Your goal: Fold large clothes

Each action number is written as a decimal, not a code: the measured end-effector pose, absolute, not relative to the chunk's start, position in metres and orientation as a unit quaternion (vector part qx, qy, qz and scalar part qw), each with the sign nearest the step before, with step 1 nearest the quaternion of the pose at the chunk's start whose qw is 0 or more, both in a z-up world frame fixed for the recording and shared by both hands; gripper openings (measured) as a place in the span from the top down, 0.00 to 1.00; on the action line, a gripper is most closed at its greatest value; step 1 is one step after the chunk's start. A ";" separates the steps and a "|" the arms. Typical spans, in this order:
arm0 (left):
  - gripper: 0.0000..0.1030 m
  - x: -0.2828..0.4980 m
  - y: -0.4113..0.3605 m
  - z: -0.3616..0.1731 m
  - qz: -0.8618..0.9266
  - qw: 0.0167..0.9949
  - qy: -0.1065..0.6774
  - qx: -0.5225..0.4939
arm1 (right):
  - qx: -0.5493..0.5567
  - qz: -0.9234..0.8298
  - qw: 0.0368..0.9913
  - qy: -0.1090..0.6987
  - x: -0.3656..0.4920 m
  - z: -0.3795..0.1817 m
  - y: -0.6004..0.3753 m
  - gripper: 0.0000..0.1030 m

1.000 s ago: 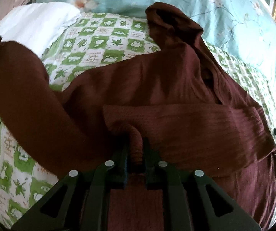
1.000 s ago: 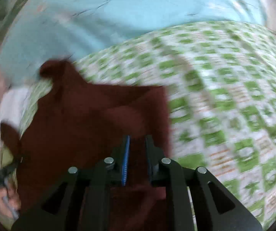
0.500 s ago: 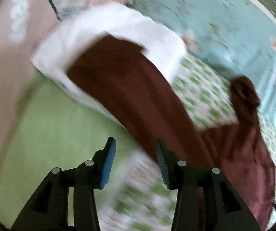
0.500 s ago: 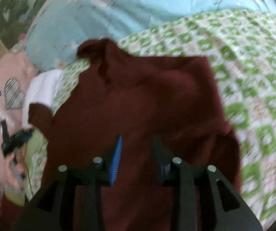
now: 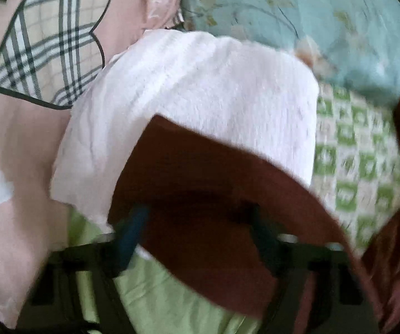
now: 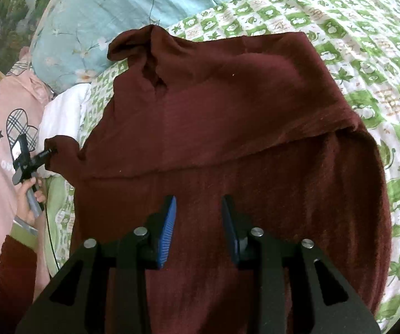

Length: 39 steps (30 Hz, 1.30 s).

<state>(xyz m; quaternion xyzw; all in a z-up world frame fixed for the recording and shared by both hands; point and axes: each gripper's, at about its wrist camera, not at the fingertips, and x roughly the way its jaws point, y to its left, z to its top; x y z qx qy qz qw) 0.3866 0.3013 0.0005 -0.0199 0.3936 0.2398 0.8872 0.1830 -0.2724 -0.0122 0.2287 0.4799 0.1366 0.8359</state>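
Maroon sweater (image 6: 227, 128) is lying across the bed's green-check sheet (image 6: 367, 64). Left claw (image 5: 200, 231) is closing w/ sleeve betw. its jaws, white towel (image 5: 200, 89) just behind. Right claw (image 6: 198, 222) is hanging part-open, holding nothing.

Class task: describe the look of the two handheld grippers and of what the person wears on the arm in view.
Right gripper: black angular frame, silver bolts, blue ribbed pads on the jaws. Left gripper: black, grey handle, thin black cable trailing. The sleeve is dark maroon with a light green cuff.
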 end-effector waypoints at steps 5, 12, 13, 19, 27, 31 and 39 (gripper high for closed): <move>0.97 0.376 0.310 0.015 0.189 0.907 0.365 -0.091 | 0.232 0.142 0.836 0.476 0.178 -0.011 -0.271 0.66; 0.97 0.320 0.250 0.032 0.088 0.926 0.336 -0.150 | 0.240 0.158 0.835 0.469 0.168 -0.009 -0.270 0.66; 0.97 0.313 0.237 0.033 0.074 0.927 0.334 -0.152 | 0.242 0.158 0.836 0.467 0.166 -0.008 -0.271 0.66; 0.97 0.293 0.132 0.043 -0.020 0.937 0.323 -0.133 | 0.244 0.154 0.845 0.450 0.153 0.005 -0.285 0.66; 0.97 0.294 -0.021 0.038 -0.153 0.918 0.339 -0.134 | 0.277 0.129 0.847 0.436 0.143 0.000 -0.311 0.66; 0.97 0.305 -0.088 0.016 -0.191 0.904 0.358 -0.131 | 0.292 0.116 0.845 0.432 0.142 -0.005 -0.324 0.66; 0.94 0.325 -0.138 -0.054 -0.227 0.859 0.446 -0.112 | 0.304 0.103 0.845 0.427 0.152 -0.004 -0.338 0.66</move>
